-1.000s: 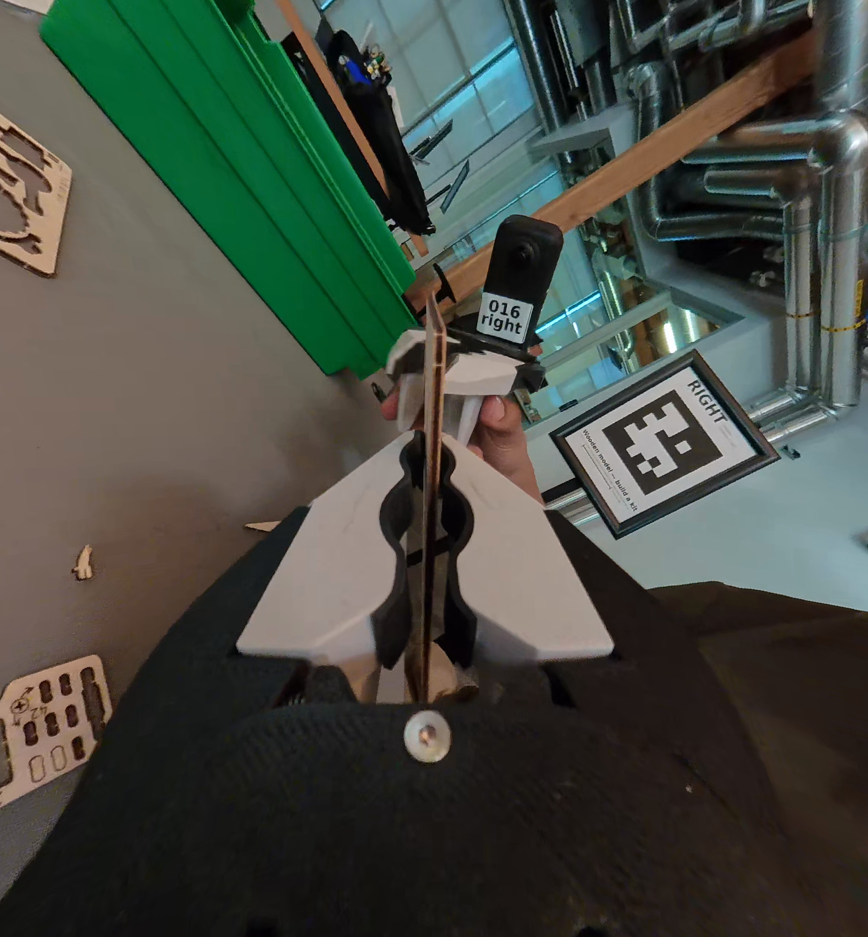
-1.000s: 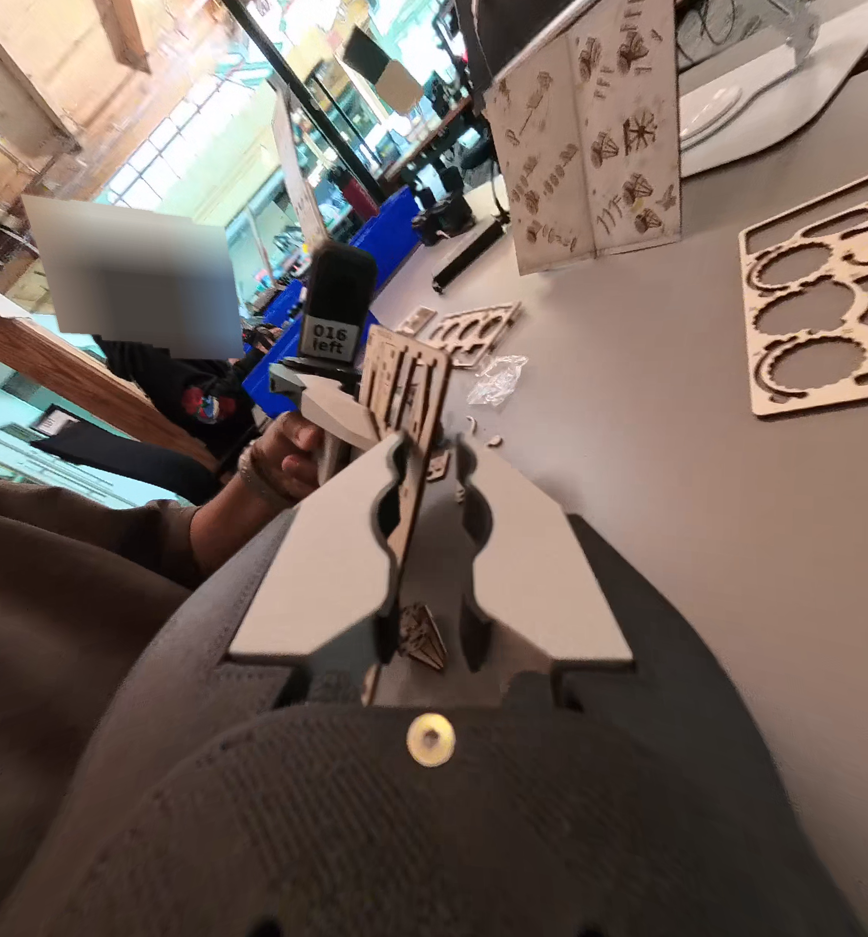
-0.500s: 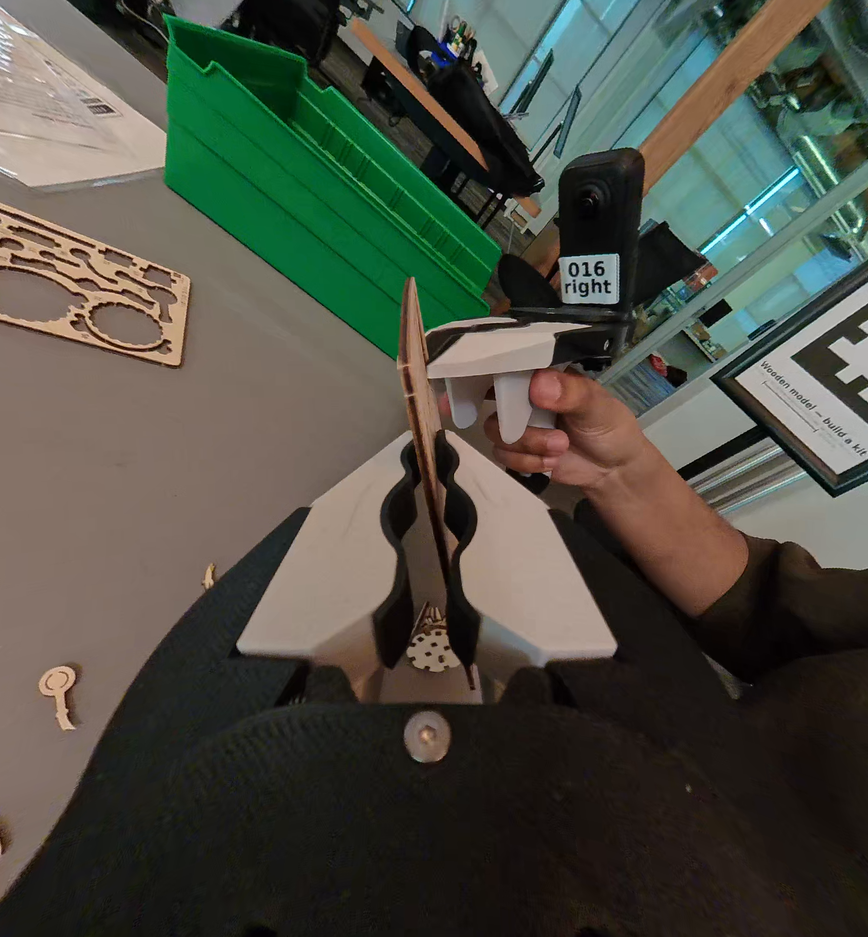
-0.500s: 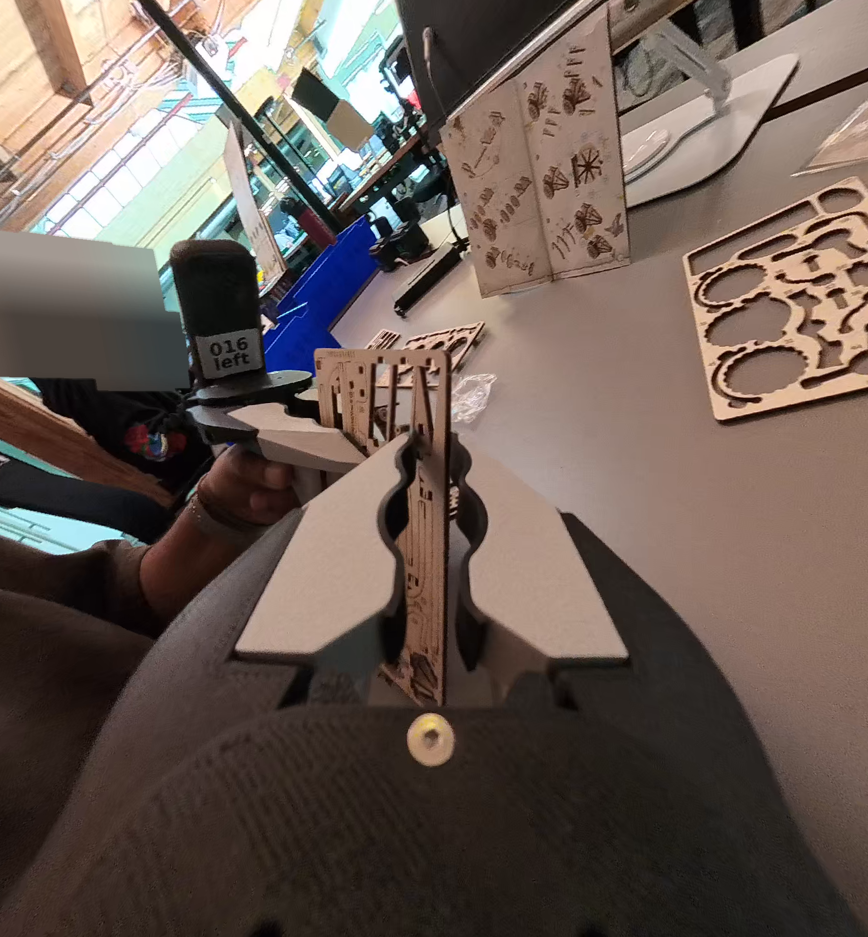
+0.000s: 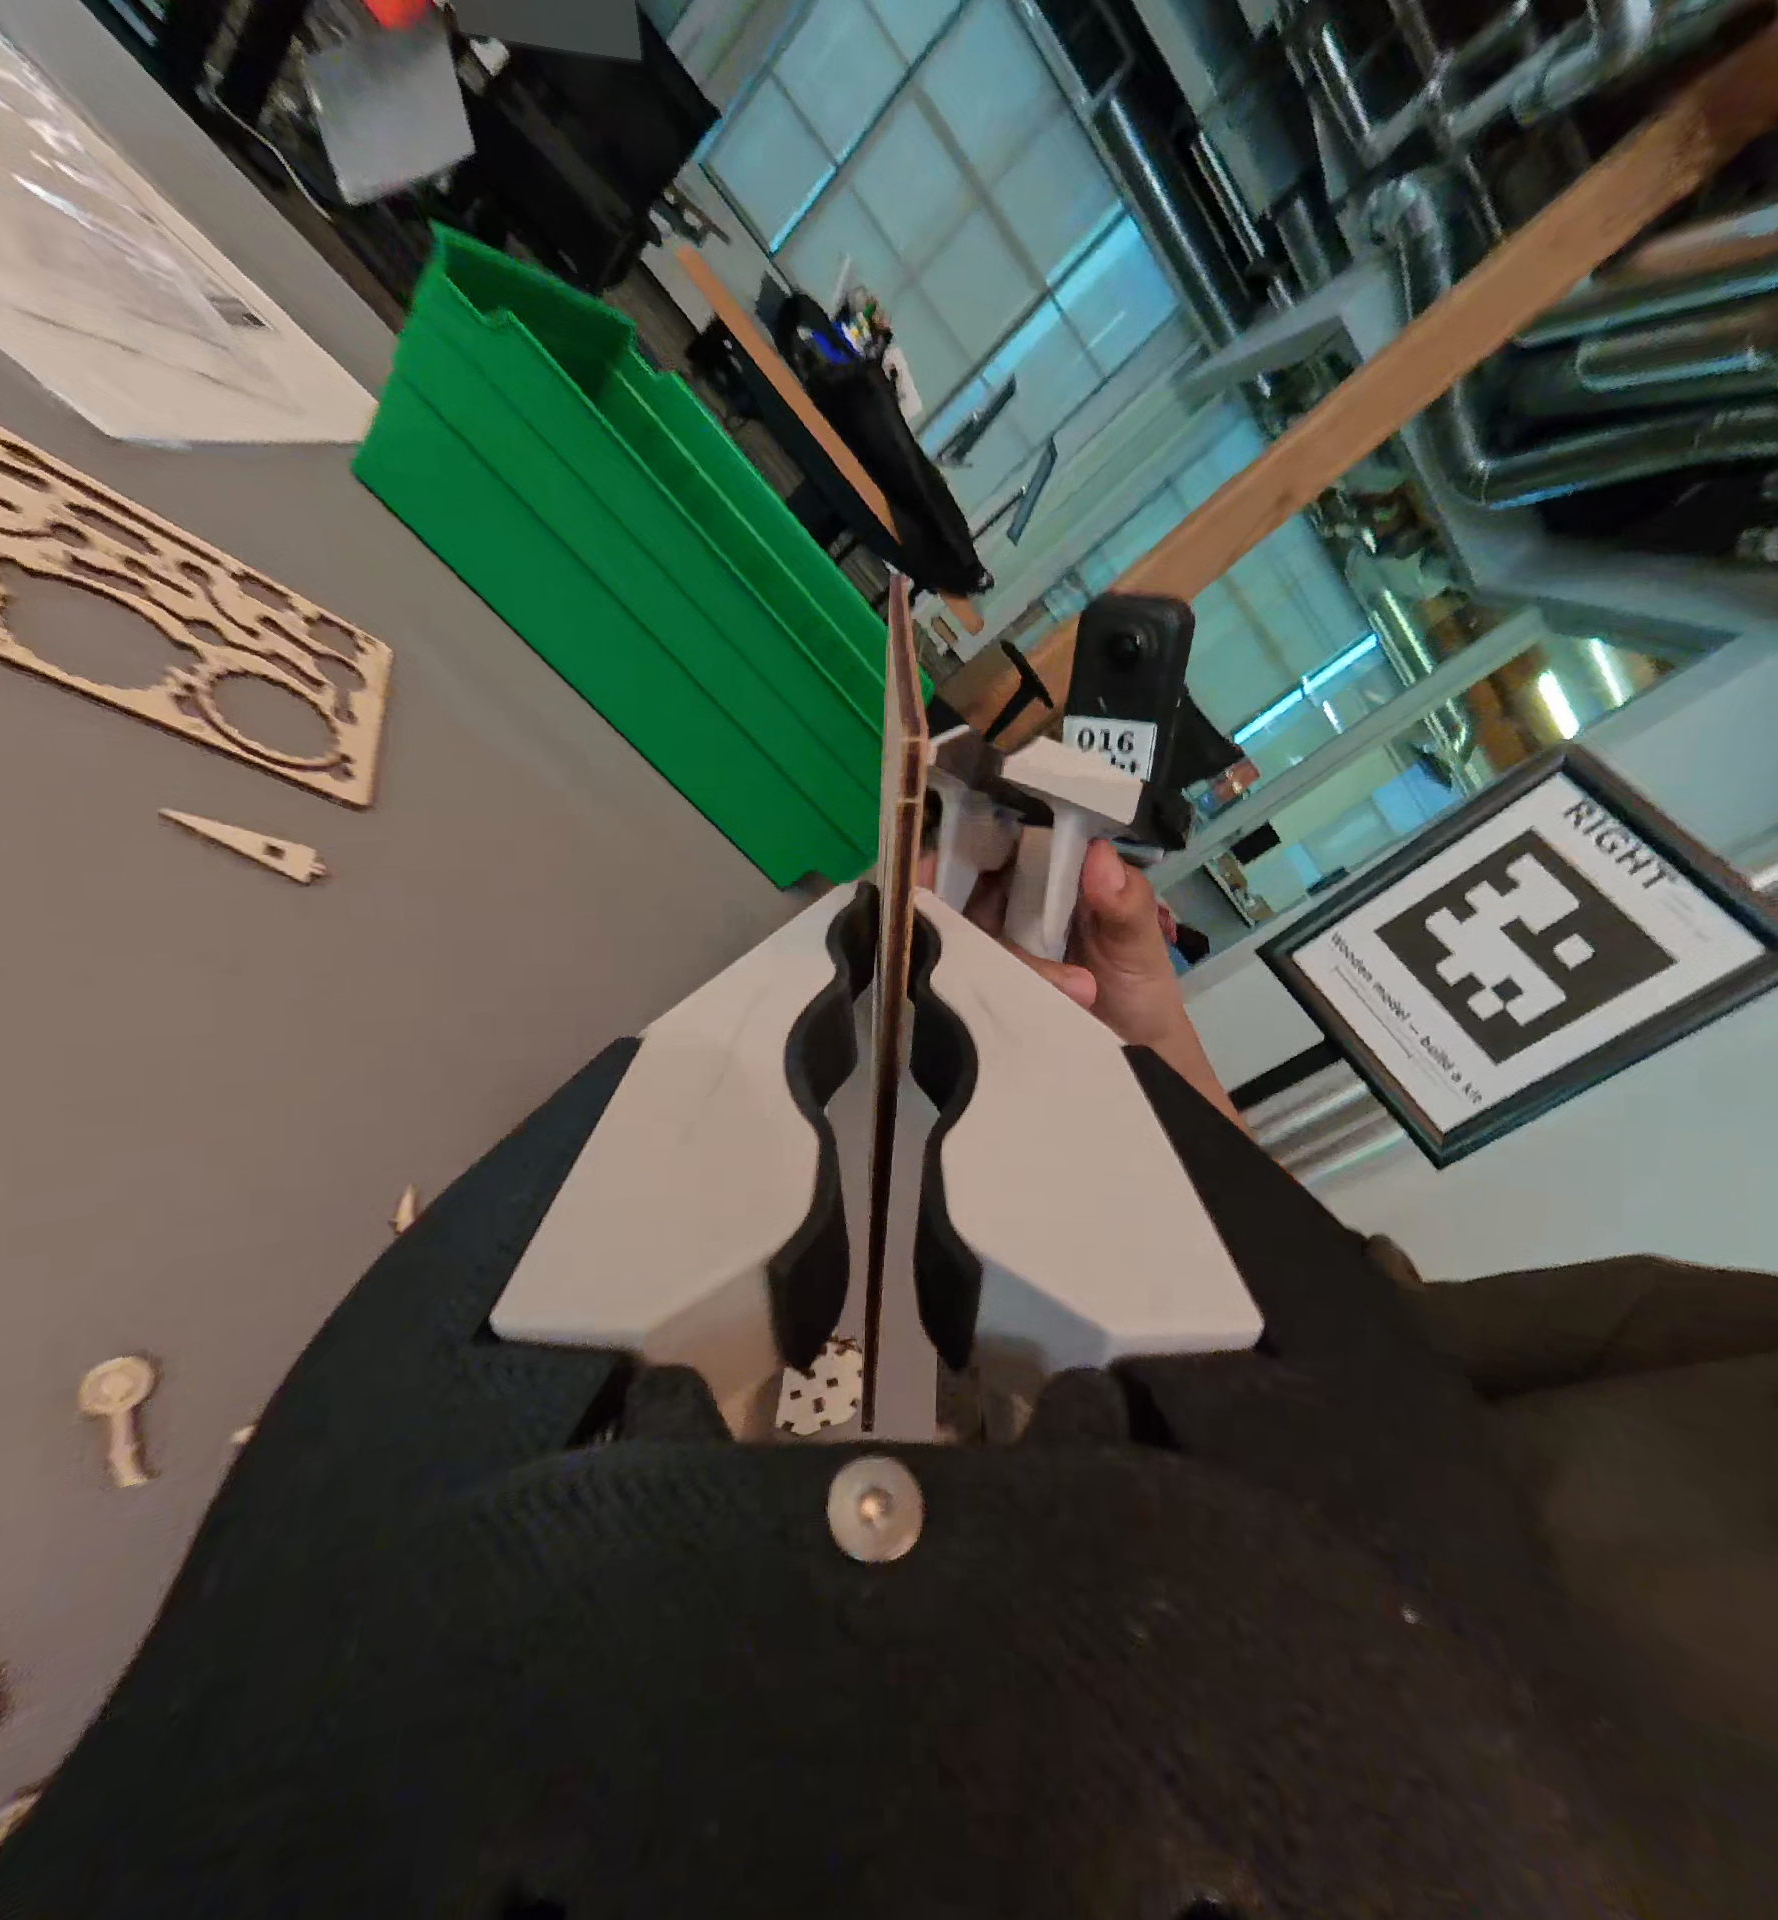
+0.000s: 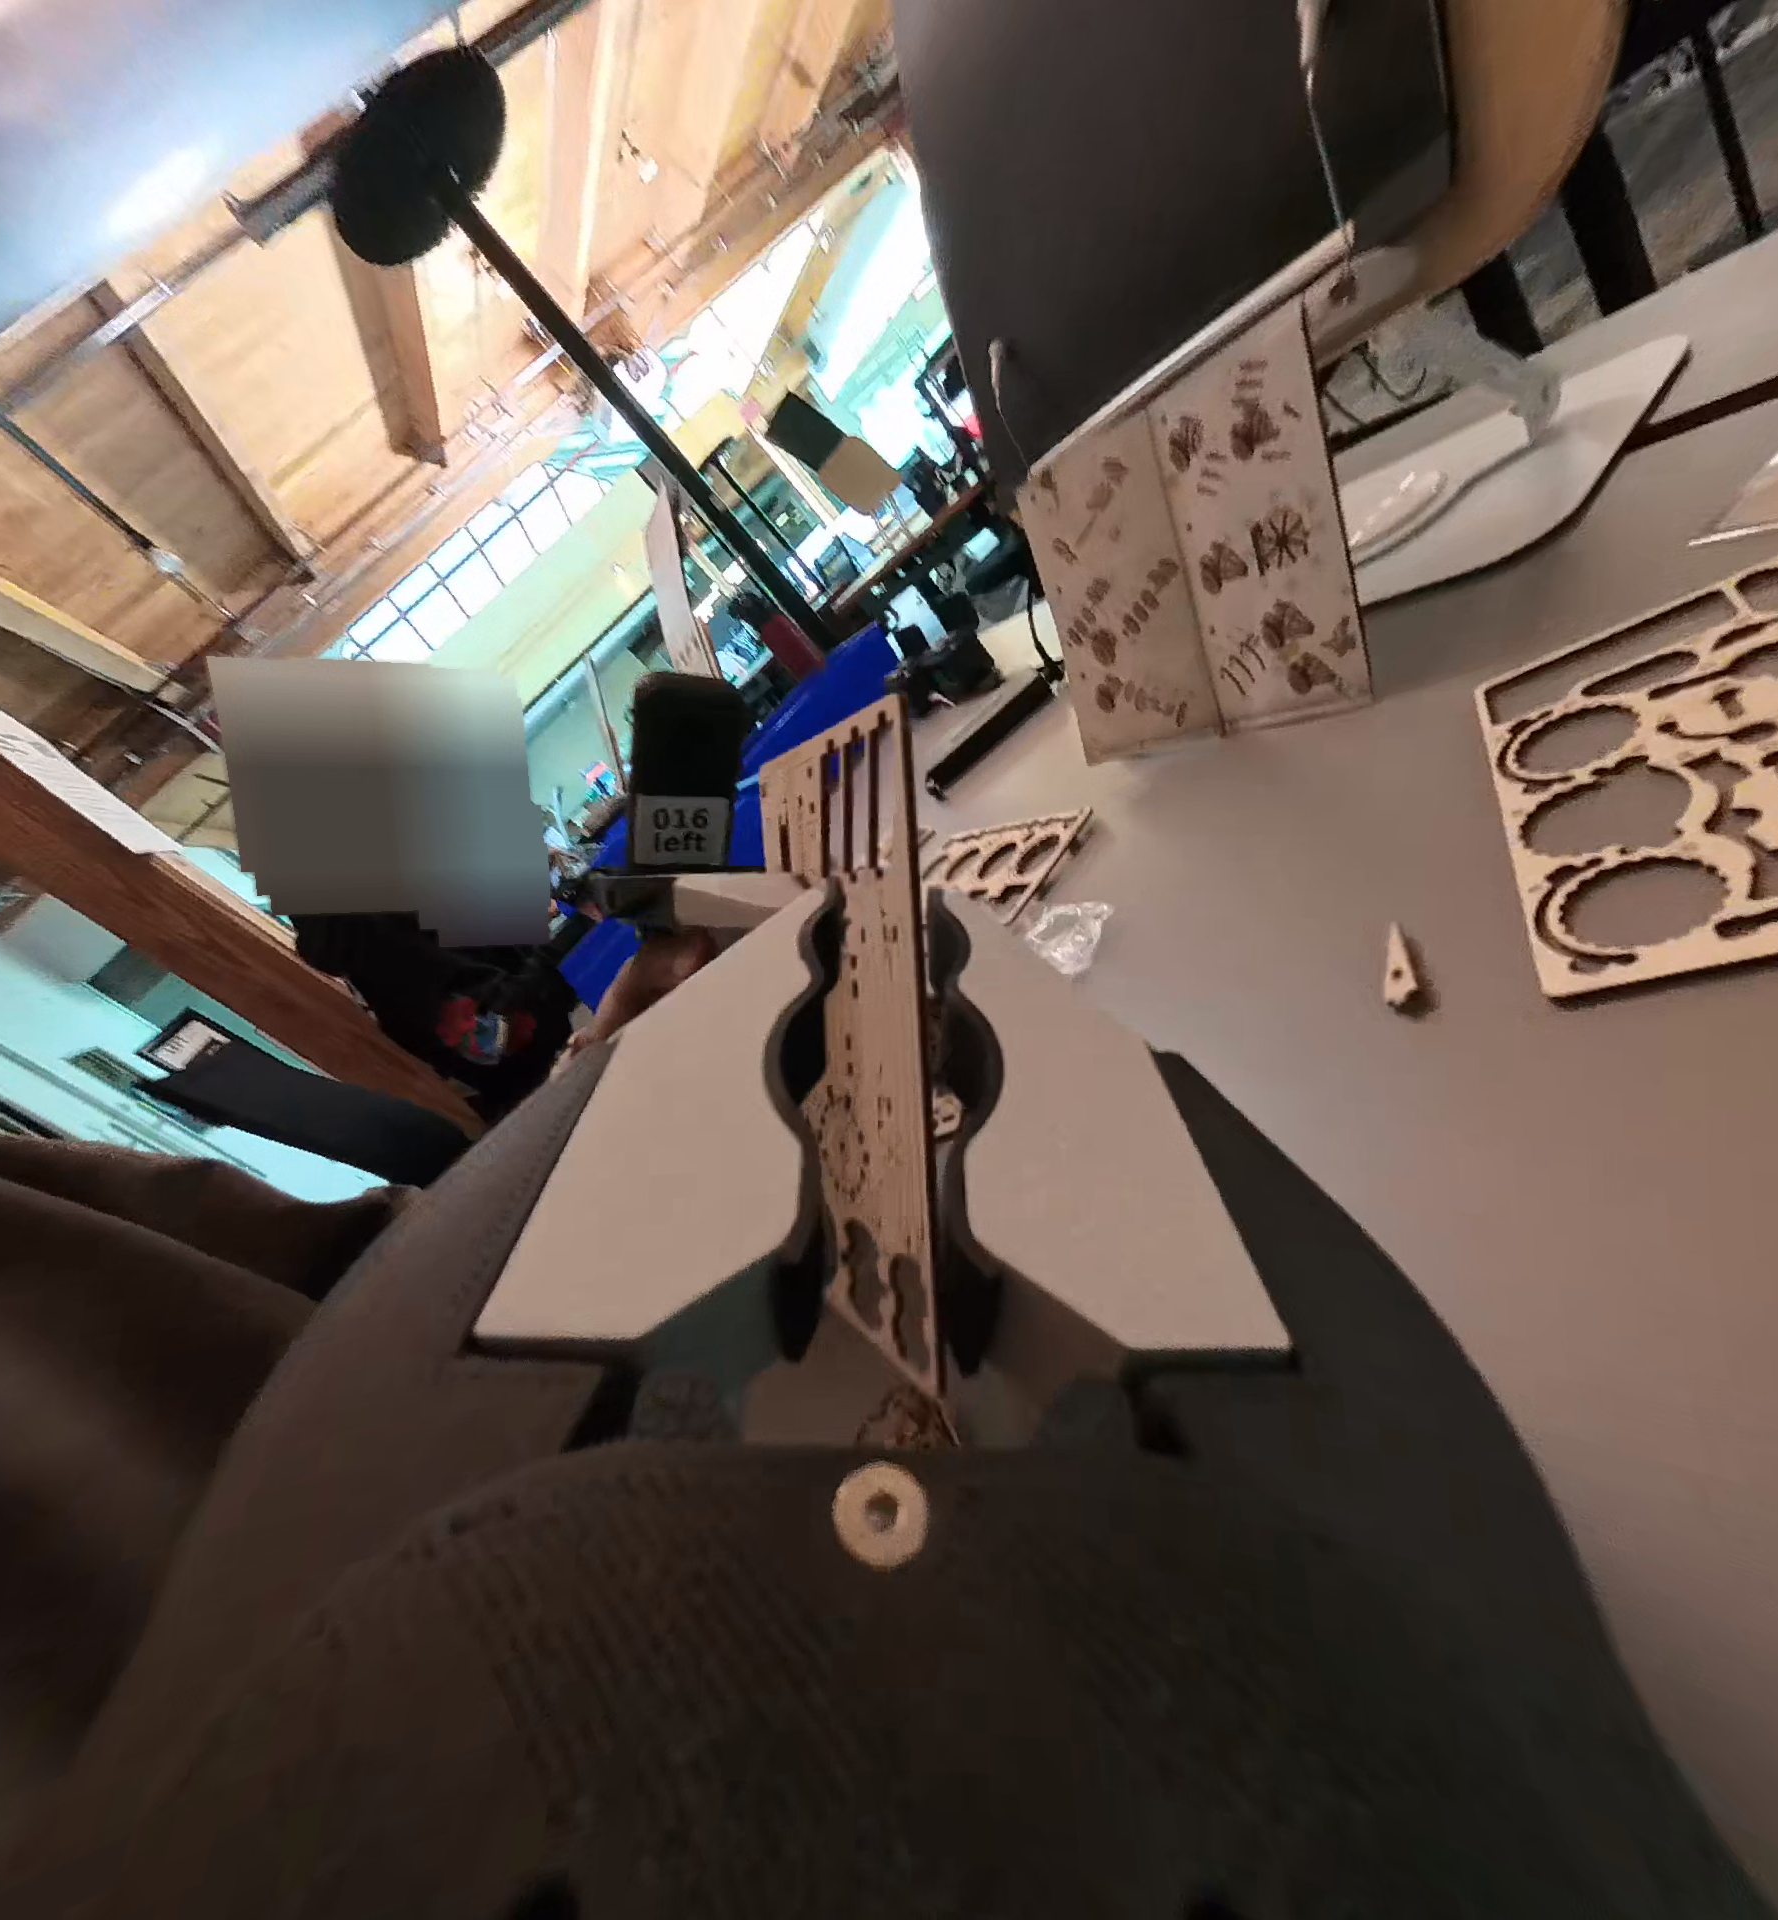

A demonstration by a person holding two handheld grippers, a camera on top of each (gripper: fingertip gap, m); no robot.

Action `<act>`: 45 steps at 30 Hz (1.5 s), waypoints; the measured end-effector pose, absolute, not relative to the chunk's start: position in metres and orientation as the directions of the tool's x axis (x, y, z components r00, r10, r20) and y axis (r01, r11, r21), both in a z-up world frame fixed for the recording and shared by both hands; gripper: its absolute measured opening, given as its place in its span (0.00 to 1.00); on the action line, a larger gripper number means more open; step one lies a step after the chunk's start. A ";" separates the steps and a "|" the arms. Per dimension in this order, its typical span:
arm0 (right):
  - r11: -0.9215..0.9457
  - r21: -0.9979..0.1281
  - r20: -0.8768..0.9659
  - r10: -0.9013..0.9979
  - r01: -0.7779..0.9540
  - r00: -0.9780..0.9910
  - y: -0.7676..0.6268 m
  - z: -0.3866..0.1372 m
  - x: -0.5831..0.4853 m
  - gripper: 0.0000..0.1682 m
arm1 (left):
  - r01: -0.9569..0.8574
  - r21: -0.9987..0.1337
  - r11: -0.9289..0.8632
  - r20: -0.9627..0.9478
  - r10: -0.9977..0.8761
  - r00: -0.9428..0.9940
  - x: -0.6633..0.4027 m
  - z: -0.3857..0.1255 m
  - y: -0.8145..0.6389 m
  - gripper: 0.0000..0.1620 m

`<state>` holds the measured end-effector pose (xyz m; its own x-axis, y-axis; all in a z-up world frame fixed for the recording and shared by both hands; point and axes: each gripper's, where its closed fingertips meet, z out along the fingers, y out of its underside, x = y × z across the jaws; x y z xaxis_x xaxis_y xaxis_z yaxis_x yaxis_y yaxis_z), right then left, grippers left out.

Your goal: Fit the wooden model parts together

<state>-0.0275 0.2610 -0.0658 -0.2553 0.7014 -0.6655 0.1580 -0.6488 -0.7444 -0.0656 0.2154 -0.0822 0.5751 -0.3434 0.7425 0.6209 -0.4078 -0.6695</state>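
Both tools, left and right, apparently clamped, facing each other.

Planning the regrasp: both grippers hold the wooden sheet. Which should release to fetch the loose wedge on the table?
Right, probably: the wedge lies nearer the right gripper, on bare table; the left gripper clamps the wooden sheet squarely.

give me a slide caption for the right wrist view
Right claw shut on a wooden parts sheet held upright above the grey table, left claw gripping it from beyond.
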 end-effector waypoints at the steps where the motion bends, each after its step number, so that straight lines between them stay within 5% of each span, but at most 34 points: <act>1: -0.659 -0.738 -0.671 0.694 0.146 -0.261 0.265 -0.062 -0.025 0.08 | 0.643 -0.659 -0.390 0.752 -0.333 0.568 -0.076 -0.079 0.214 0.00; 5: -0.650 -0.738 -0.674 0.699 0.180 -0.239 0.268 -0.067 -0.023 0.11 | 0.709 -0.622 -0.333 0.783 -0.291 0.550 -0.111 -0.070 0.207 0.00; 10: -0.544 -0.745 -0.662 0.672 0.386 -0.333 0.200 -0.093 -0.046 0.30 | 0.790 -0.503 -0.351 0.855 -0.338 0.394 -0.106 -0.064 0.208 0.00; 13: -0.543 -0.738 -0.673 0.633 0.401 -0.382 0.180 -0.093 -0.051 0.05 | 0.799 -0.504 -0.328 0.849 -0.358 0.389 -0.100 -0.063 0.211 0.00; 14: -0.563 -0.731 -0.681 0.627 0.384 -0.378 0.183 -0.091 -0.051 0.01 | 0.803 -0.501 -0.322 0.851 -0.353 0.390 -0.102 -0.062 0.212 0.07; 16: -0.619 -0.717 -0.697 0.619 0.321 -0.362 0.203 -0.084 -0.049 0.00 | 0.791 -0.533 -0.301 0.841 -0.290 0.456 -0.111 -0.067 0.213 0.30; 19: -0.713 -0.667 -0.741 0.606 0.213 -0.290 0.248 -0.076 -0.044 0.00 | 0.735 -0.641 -0.220 0.767 -0.176 0.616 -0.137 -0.070 0.208 0.40; 23: -0.753 -0.635 -0.772 0.626 0.173 -0.113 0.293 -0.090 -0.057 0.00 | 0.668 -0.731 -0.140 0.681 -0.088 0.727 -0.157 -0.065 0.187 0.39; 34: -0.770 -0.504 -0.803 0.585 0.391 0.116 0.266 -0.175 -0.166 0.01 | 0.550 -0.826 -0.122 0.549 0.040 0.835 -0.150 -0.067 0.116 0.39; 35: -0.759 -0.507 -0.787 0.601 0.409 0.139 0.267 -0.180 -0.169 0.02 | 0.554 -0.825 -0.113 0.552 0.052 0.832 -0.150 -0.066 0.109 0.39; 38: -0.691 -0.534 -0.734 0.665 0.487 0.139 0.267 -0.182 -0.167 0.34 | 0.568 -0.819 -0.083 0.564 0.073 0.823 -0.152 -0.062 0.090 0.38; 45: -0.380 -0.745 -0.370 0.919 0.548 0.135 0.282 -0.169 -0.090 0.42 | 0.535 -0.842 -0.060 0.527 0.115 0.842 -0.153 -0.055 0.065 0.37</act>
<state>-0.0899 0.2816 -0.1693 0.1348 0.9194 -0.3695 0.5477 -0.3799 -0.7455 -0.1532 0.0654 -0.0548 0.8421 0.1151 0.5269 0.5354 -0.0605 -0.8424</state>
